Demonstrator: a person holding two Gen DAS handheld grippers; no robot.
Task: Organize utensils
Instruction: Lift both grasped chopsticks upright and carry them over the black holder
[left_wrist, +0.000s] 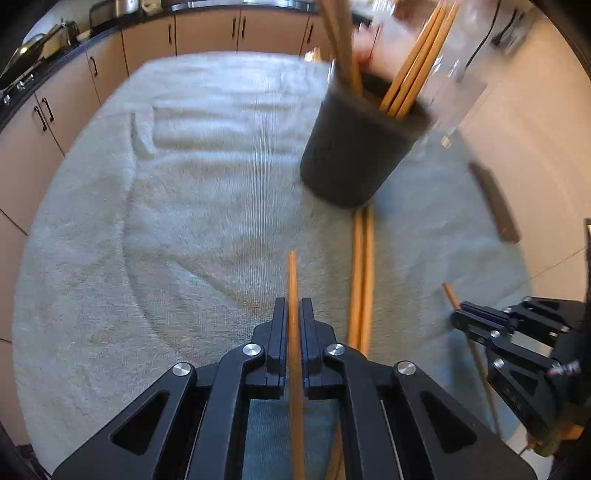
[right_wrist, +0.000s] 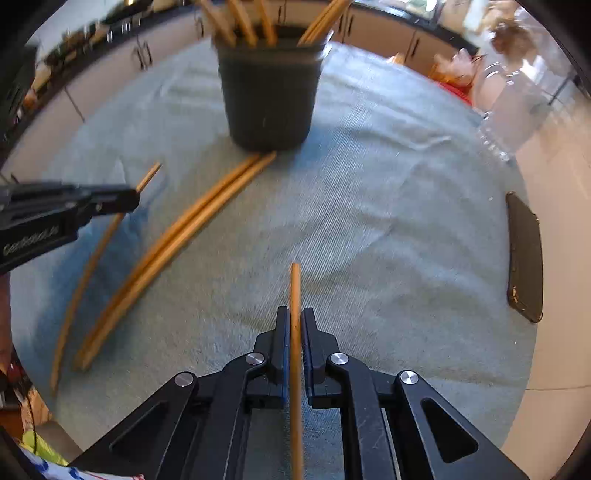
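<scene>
each gripper is closed on one chopstick: the left gripper (left_wrist: 293, 306) pinches a left-held chopstick (left_wrist: 292, 280) and the right gripper (right_wrist: 294, 315) a right-held chopstick (right_wrist: 295, 291), both above the towel-covered surface (left_wrist: 184, 184), with the dark holder (right_wrist: 269, 103) standing toward its far edge. i count one holder with at least six chopsticks already in it (motion blur hides the exact number), two loose chopsticks (right_wrist: 192, 221) lying side by side with their tips against the holder's base, and one phone (right_wrist: 524, 258) near the right edge. the likely trouble is a thin stick pivoting in the narrow pinch and missing the crowded rim, or a tip nudging the holder over on the soft towel.
</scene>
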